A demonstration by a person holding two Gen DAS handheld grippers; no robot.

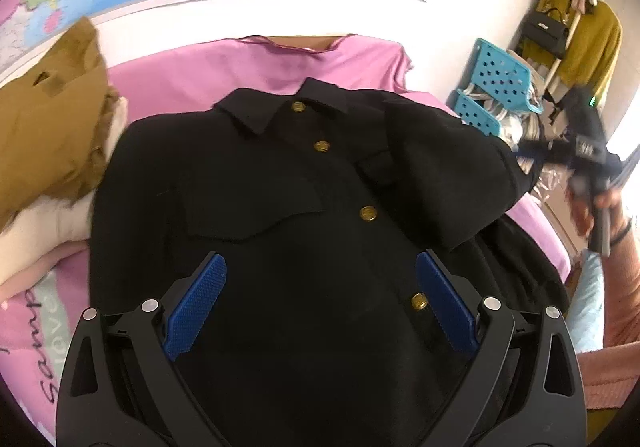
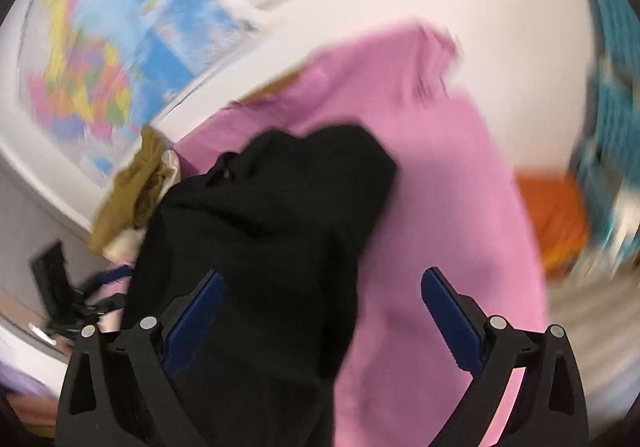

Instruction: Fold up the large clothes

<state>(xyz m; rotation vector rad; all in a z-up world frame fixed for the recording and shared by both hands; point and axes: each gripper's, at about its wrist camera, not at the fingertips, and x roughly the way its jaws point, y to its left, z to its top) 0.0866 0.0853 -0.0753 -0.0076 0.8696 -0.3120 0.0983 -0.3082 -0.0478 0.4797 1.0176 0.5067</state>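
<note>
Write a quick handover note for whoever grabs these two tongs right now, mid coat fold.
Left tongs: open, over the coat's lower front, nothing gripped.
Right tongs: open, empty, above the coat's edge; view blurred.
Black coat: face up on the pink sheet, buttoned, collar toward the wall. One sleeve is already folded across the chest.
Left to do: fold the other sleeve in, then fold the body up.
</note>
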